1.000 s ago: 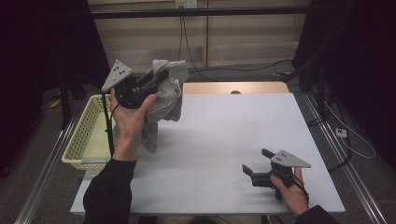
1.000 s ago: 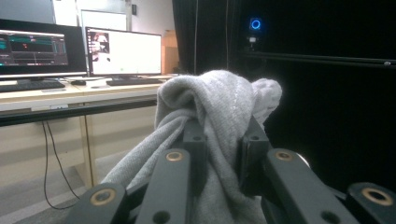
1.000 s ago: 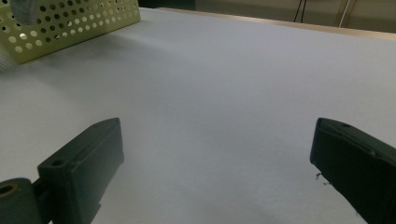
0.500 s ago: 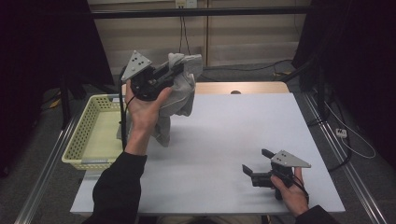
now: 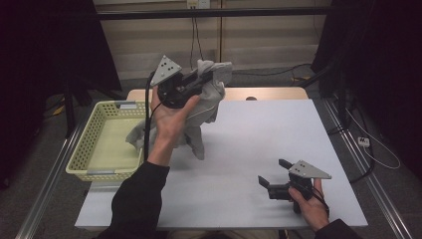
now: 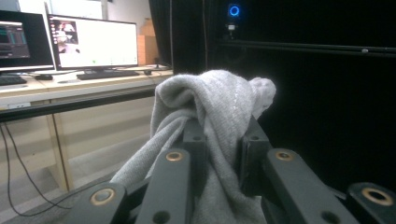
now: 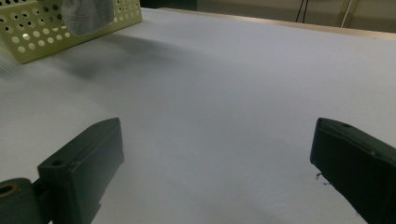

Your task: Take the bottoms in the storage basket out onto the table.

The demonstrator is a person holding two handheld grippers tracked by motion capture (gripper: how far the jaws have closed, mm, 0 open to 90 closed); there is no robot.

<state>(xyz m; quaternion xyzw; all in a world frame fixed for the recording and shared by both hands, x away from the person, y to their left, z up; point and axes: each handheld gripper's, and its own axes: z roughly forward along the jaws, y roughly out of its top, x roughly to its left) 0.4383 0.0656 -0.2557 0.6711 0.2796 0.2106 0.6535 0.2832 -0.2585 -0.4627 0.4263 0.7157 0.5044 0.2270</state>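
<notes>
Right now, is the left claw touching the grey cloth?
Touching. The left gripper view shows the left claw pinching the grey cloth between its jaws.

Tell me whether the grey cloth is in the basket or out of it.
Out. The grey cloth hangs bunched from the shut left gripper, lifted above the table beside the yellow basket.

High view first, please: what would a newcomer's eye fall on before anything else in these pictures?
Most striking is the grey cloth, lifted high above the table's far left part by the left claw, which is shut on a bunched fold while the rest hangs down. Beside it, the pale yellow basket sits at the table's left edge. The right claw rests open near the front right.
</notes>
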